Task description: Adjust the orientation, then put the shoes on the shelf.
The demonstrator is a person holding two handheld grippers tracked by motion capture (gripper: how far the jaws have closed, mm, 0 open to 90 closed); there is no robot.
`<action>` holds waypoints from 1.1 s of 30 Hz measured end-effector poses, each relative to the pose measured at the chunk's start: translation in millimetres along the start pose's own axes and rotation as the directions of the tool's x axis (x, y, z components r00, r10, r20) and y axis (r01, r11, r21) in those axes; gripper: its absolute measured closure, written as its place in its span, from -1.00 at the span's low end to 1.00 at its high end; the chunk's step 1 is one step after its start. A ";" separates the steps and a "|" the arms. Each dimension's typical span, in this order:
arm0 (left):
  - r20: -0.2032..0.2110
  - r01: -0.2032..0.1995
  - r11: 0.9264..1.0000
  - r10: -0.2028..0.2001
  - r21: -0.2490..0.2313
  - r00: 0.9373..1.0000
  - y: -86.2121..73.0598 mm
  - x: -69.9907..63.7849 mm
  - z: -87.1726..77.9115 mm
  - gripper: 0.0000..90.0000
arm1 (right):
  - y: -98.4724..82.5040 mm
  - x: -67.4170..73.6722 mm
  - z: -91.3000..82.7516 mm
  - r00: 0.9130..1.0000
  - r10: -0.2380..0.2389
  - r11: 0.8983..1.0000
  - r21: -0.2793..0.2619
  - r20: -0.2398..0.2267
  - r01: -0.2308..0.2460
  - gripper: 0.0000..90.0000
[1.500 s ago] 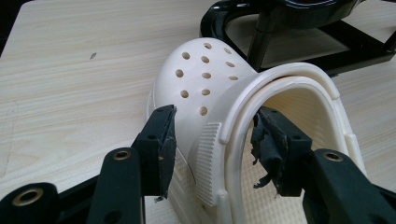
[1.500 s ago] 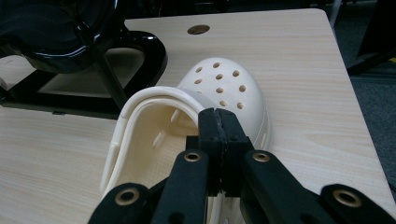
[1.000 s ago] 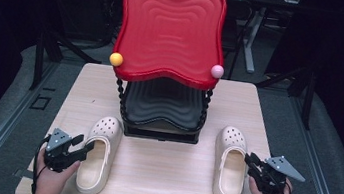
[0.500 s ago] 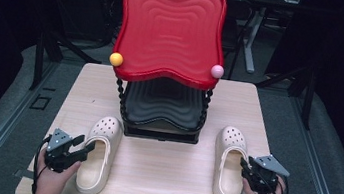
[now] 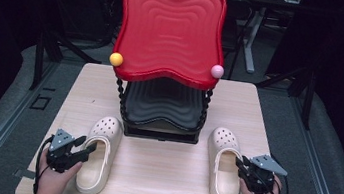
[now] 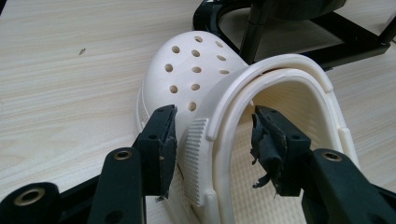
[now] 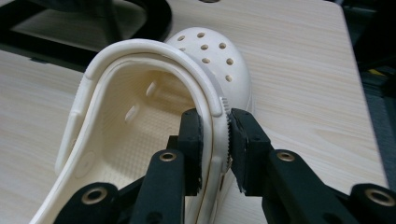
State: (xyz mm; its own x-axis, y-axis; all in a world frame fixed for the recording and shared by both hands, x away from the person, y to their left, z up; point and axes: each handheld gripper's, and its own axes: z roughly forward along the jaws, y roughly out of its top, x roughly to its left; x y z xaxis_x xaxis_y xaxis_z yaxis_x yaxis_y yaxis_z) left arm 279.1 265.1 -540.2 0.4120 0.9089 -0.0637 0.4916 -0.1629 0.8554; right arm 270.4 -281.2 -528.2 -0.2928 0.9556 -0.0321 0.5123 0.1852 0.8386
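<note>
Since a second before, the right hand-held gripper [image 5: 247,171] had moved in and pinched the right shoe's [image 5: 223,169] wall. At the near left corner of the bench [image 5: 160,173], the left hand-held gripper [image 5: 83,149] straddled the left shoe's [image 5: 98,153] rim, jaws parted; torn padding might slip. Both rack [image 5: 165,76] trays sat empty.

The right claw [image 5: 243,168] has closed onto the right clog [image 5: 223,172].

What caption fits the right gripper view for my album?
Right gripper pinching the side wall of a cream clog on a wooden table.
</note>
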 end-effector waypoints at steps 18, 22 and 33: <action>0.003 -0.005 1.000 0.005 0.003 1.000 -0.2 -1.1 -0.9 0.15 | -4.2 9.5 -2.5 0.998 0.011 1.000 0.023 -0.061 -0.010 0.48; -0.004 -0.006 1.000 0.006 0.008 1.000 -0.4 -1.5 -0.4 0.16 | -6.1 7.0 -5.5 0.997 0.031 0.999 0.040 -0.074 -0.028 0.41; -0.043 -0.004 0.999 0.006 0.034 0.999 -2.5 -2.7 0.2 0.33 | -6.4 12.7 -6.2 0.999 0.014 0.998 0.054 -0.044 -0.011 0.50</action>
State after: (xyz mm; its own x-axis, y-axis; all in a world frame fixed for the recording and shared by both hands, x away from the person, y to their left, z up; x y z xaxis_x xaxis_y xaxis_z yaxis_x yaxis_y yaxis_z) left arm 276.9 263.0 -542.2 0.3816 0.9236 -0.0369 0.5157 -0.1796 0.8378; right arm 258.4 -271.7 -530.6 -0.3214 0.9469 0.0035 0.5587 0.1867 0.8081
